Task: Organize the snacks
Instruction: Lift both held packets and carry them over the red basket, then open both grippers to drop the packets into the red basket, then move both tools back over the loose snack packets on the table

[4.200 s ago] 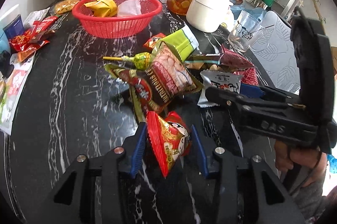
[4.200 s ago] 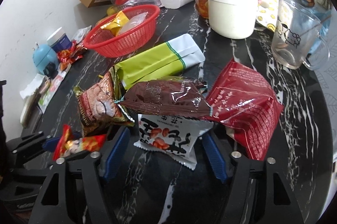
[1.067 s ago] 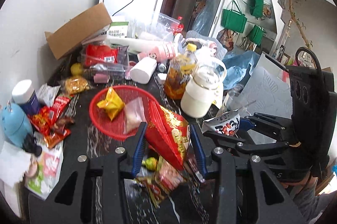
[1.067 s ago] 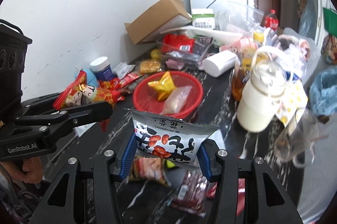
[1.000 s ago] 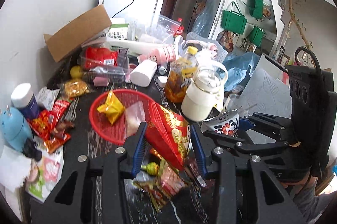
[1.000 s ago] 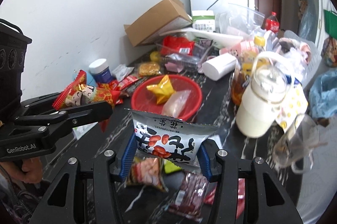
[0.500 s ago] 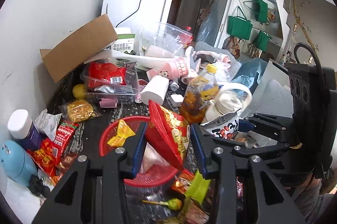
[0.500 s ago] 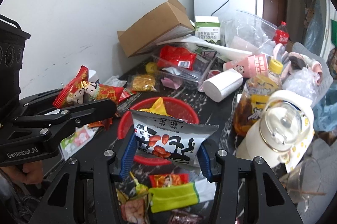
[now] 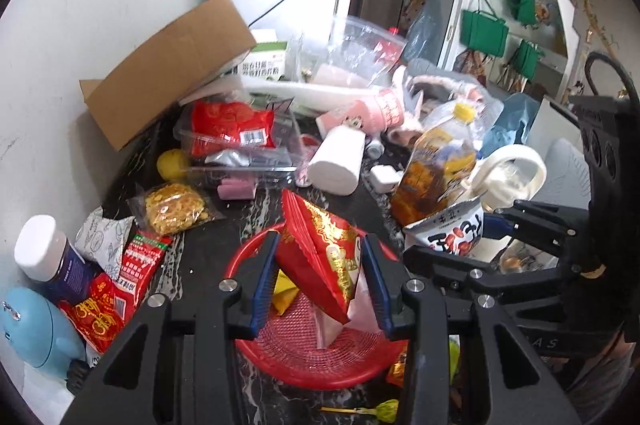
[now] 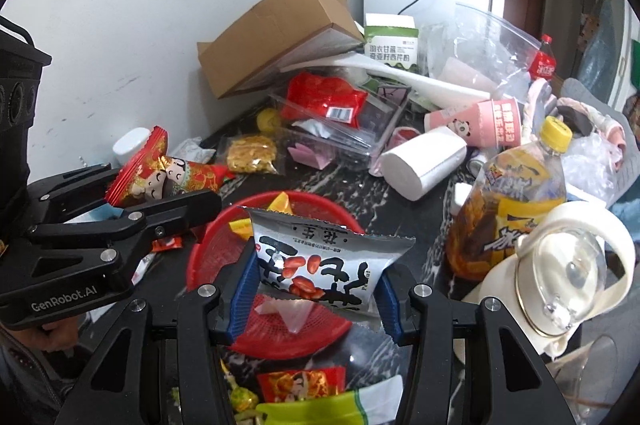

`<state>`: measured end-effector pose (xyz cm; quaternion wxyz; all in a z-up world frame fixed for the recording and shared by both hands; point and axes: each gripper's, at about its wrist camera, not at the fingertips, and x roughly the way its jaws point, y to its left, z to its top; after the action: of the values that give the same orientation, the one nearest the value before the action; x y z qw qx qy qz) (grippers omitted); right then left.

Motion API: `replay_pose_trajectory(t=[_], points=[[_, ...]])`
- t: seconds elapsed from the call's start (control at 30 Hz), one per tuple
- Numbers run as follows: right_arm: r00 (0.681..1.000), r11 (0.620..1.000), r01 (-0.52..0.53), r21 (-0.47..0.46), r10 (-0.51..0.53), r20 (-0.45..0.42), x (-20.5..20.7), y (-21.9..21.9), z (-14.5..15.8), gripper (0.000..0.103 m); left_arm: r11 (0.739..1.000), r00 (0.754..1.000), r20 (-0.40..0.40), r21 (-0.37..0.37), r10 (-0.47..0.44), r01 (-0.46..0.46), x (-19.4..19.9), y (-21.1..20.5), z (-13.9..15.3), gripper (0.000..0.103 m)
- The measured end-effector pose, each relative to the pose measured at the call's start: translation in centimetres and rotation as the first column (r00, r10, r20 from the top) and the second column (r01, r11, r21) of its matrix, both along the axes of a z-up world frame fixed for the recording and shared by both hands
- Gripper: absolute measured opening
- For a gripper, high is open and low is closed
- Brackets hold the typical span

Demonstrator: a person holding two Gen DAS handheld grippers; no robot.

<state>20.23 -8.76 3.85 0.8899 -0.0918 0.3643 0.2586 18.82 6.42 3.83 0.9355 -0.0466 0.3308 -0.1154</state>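
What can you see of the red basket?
The red basket is a round, shallow, plastic-looking mesh bowl with a solid rim, upright on the dark marbled table. Inside lie a yellow wrapper and a pale clear packet. Both tools hold snack packets above it; neither visibly touches it. Its near side is hidden.

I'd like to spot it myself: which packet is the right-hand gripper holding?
Find the red basket on the dark table. Just above it the right gripper pinches a silver packet. It alone has bold black characters and red peanuts printed on it.
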Motion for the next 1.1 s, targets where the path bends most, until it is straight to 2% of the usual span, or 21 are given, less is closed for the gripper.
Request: replay_pose_trajectory(t=[0.43,0.57,0.6,0.7,0.77,0.83,1.1], points=[[0.998,0.999,-0.001,-0.033,-0.001,-0.069,1.3,1.0,-3.0,0.052,0.995,0.994,-0.097,0.09,0.05,-0.042,1.9,-0.3,-3.6,0.04],[0.997,0.999,0.008,-0.045,-0.012,-0.08,1.6,0.9,-3.5,0.067,0.99,0.992,-0.109,0.128,0.07,-0.056,2.3,-0.5,-4.3,0.041],[0.997,0.999,0.008,-0.043,-0.012,-0.081,1.6,0.9,-3.6,0.068,0.987,0.99,-0.114,0.144,0.081,-0.064,2.5,-0.6,-4.5,0.041],[0.997,0.998,0.021,-0.055,-0.025,-0.076,1.7,0.7,-3.6,0.073,0.984,0.985,-0.14,0.158,0.104,-0.082,3.1,-0.5,-5.0,0.045],[0.997,0.998,0.025,-0.056,-0.029,-0.076,1.6,0.5,-3.5,0.073,0.981,0.981,-0.149,0.169,0.123,-0.097,3.3,-0.4,-5.1,0.06],[0.997,0.998,0.03,-0.057,-0.034,-0.072,1.6,0.3,-3.4,0.073,0.977,0.981,-0.138,0.182,0.136,-0.11,3.1,-0.5,-5.1,0.066],[0.997,0.997,0.053,-0.048,-0.055,-0.049,1.1,-0.6,-2.2,0.073,0.976,0.985,-0.116,0.188,0.13,-0.107,2.2,-0.8,-3.6,0.067]])
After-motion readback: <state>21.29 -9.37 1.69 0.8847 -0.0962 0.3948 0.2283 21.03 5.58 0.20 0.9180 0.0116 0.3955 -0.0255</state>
